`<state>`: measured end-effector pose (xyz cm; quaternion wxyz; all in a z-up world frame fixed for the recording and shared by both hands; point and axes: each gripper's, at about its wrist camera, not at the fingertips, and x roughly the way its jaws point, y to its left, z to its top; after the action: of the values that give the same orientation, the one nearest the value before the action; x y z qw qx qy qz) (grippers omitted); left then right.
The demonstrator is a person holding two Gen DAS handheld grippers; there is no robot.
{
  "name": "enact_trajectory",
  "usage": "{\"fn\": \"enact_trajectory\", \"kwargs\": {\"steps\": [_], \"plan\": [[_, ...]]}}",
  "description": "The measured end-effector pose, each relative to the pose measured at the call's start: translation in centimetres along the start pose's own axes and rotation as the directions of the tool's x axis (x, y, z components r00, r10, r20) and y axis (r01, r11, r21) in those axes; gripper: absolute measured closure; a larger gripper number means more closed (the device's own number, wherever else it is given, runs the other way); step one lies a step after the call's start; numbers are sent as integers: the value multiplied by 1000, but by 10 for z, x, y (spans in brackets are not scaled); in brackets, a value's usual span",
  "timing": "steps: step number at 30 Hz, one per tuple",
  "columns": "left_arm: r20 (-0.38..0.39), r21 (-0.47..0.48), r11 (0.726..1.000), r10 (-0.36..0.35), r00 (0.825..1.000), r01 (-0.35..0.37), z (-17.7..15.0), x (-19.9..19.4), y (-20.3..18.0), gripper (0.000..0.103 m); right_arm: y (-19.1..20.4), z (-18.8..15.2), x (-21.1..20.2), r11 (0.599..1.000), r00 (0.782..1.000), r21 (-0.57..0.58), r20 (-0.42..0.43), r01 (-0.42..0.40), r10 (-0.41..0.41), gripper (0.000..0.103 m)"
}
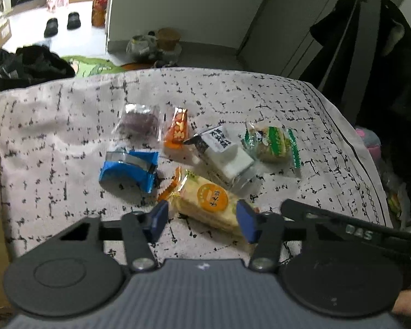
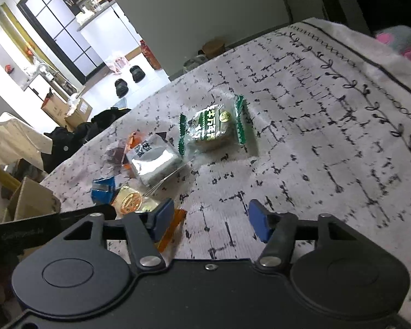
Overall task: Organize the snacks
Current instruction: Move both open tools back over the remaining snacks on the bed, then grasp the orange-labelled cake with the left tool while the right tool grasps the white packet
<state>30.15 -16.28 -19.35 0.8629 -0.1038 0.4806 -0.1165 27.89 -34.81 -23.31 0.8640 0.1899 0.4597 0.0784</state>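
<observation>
Snacks on the patterned cloth [image 1: 68, 115], both jaws open.
Only the left view shows the purple packet [image 1: 139, 120] clearly; left gripper [image 1: 202, 216] straddles the yellow cracker pack [image 1: 205, 203], right gripper [image 2: 211, 219] holds nothing.

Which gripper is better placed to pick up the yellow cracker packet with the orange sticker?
Probably left. The left gripper is open with the yellow cracker packet already between its fingers. The right gripper is open over bare tablecloth, beside the packet.

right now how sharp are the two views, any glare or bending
Left wrist view: soft all over, glare on the clear purple snack wrapper, tablecloth edge bowed by the fisheye. Right wrist view: sharper, green snack pack print legible, silver packet shiny, bright room upper left washed out, horizon tilted.
</observation>
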Motion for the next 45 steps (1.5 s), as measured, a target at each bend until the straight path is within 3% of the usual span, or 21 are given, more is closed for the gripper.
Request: {"fn": "enact_trajectory", "kwargs": {"steps": [2,4,12,16,18,20,23,29,36,45], "plan": [[-11,-6,1000,0,1000,0,0,4,1,63,2,2,7,1000,1000,4,-6,-5,5,62],[-26,-14,1000,-14,1000,14,0,8,1,65,5,3,12,1000,1000,-3,-3,-7,7,65],[-61,-55,998,-25,998,22,-1,19,2,60,22,3,21,996,1000,-88,-23,5,-7,59],[-43,-98,995,-20,999,16,0,17,8,57,26,0,20,993,999,-116,-46,-9,4,52],[-25,-118,993,-6,1000,3,2,14,11,49,27,-1,18,992,998,-128,-62,-17,9,50],[-21,-131,991,-3,1000,0,4,14,14,39,30,-2,18,990,996,-132,-83,-53,42,34],[-17,-126,992,1,1000,-3,4,15,12,37,38,-6,15,985,992,-150,-107,-84,68,24],[-39,-100,993,54,998,-57,4,28,3,37,37,-8,7,987,990,-129,-112,-97,83,25],[-59,-73,991,104,993,-108,8,43,-5,37,27,-1,-6,988,998,-152,-63,-36,27,26],[-75,-35,980,192,978,-195,3,40,1,42,20,7,-1,993,999,-113,-30,-17,14,34]]}}
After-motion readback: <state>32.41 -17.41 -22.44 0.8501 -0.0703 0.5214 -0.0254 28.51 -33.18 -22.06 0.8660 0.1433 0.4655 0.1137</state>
